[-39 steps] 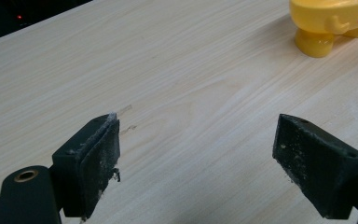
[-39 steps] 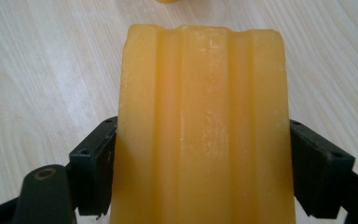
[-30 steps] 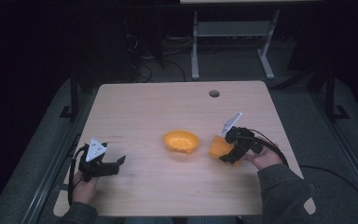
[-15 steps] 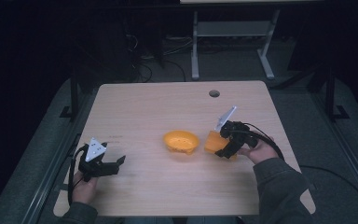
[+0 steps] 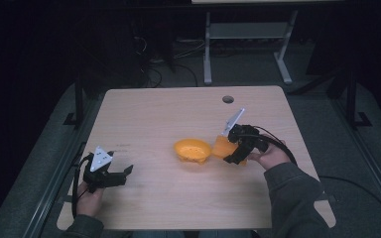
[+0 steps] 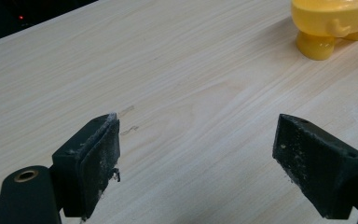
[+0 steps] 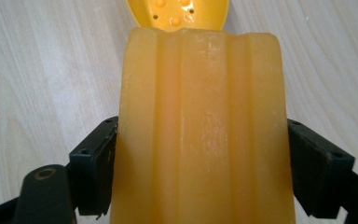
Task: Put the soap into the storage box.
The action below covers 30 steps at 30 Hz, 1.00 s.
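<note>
- My right gripper (image 5: 234, 157) jaws are clamped on a ribbed orange block (image 7: 200, 135), translucent and waxy-looking; the pads press its two sides & it stands up between them in the right gripper view.
- The block hangs just above the table (image 5: 178, 109), right next to the orange bowl (image 5: 192, 150); from the high view I can't tell if they touch.
- In the right gripper view the bowl's rim (image 7: 177, 11) sits straight ahead past the block's top edge, w/ small holes & bumps inside it.
- Step in hand, as I judge it: carrying the block to the bowl, approx. at the lip but not in yet.
- Next move prob. needs a small lift over the rim, a nudge fwd, then opening the jaws above the bowl's middle so the block drops in w/o tipping the bowl.
- My left gripper (image 5: 124, 171) rests near the table's left-front corner, jaws spread wide, nothing between them, well apart from the bowl.
- In the left gripper view a yellow toy-like foot of the bowl (image 6: 314, 44) shows far off, w/ a pink spot.
- Writing/brands: none readable on block, bowl or grippers.
</note>
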Each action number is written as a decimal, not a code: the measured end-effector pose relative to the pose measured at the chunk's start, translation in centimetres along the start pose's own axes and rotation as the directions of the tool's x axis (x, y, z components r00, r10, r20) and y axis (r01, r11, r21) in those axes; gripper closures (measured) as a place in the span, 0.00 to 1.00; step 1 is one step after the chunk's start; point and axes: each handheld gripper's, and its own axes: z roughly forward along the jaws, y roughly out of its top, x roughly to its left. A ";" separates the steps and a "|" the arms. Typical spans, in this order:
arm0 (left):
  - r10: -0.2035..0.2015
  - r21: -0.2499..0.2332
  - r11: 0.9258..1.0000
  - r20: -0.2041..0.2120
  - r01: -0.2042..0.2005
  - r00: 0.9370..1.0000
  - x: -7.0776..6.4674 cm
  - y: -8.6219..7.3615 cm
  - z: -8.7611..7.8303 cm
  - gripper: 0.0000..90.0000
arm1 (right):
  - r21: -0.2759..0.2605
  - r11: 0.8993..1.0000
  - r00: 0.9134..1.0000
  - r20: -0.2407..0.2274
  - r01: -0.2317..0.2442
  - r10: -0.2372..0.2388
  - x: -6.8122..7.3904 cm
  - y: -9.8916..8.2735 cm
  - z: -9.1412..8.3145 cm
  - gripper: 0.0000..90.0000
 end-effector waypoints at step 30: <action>0.003 0.005 1.000 -0.005 -0.003 1.000 0.1 0.1 -0.1 0.16 | -0.014 0.998 0.998 -0.012 0.055 -0.055 -0.3 4.2 0.5 0.23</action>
